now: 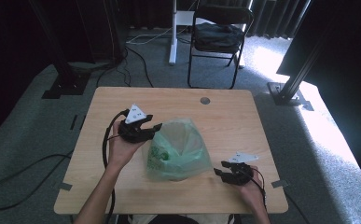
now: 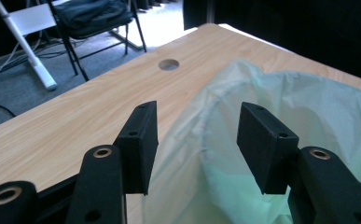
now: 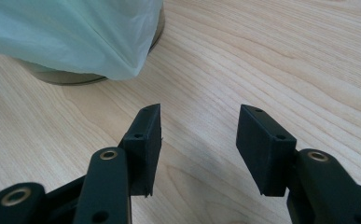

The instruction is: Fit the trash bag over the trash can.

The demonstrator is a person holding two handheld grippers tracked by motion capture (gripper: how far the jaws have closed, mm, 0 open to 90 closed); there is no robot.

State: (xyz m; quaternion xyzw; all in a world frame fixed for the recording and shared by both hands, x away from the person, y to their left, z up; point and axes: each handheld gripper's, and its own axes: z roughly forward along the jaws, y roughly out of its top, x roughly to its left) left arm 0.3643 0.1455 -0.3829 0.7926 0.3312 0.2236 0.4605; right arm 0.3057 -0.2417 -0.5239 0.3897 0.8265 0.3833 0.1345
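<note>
Near the middle of the wooden table [image 1: 122,186], slightly toward the person's side: a pale green plastic bag [image 1: 178,151] draped over a round container, mouth open upward, a beige base [image 3: 61,77] peeking out under the film in the right gripper view. Printed green markings on the bag's left face.

Probably very light and limp; thin film, crinkly, slippery between hard pads, easy to tear if pulled sharply. Likely to billow or slide off the rim rather than hold shape. Best taken at the rolled edge stretched over the rim [image 2: 215,105], pinching a fold of film there, not the slack side wall. Container beneath probably stiff and apt to skid or tip if the bag is tugged sideways.

Left gripper [image 1: 151,125] at the bag's upper-left rim, jaws spread wide with film lying between them in the left gripper view, pads not pressing on it, nothing held. Right gripper [image 1: 221,169] low on the table to the bag's lower right, close beside it but apart, jaws equally wide and empty, bare wood between them.

Plenty of free tabletop to the far side and to both sides; cable hole [image 1: 205,101] near the far edge. Near table edge close behind the right hand, so little room for drawing back. Folding chair [image 1: 218,35] well beyond the table, out of the way.
</note>
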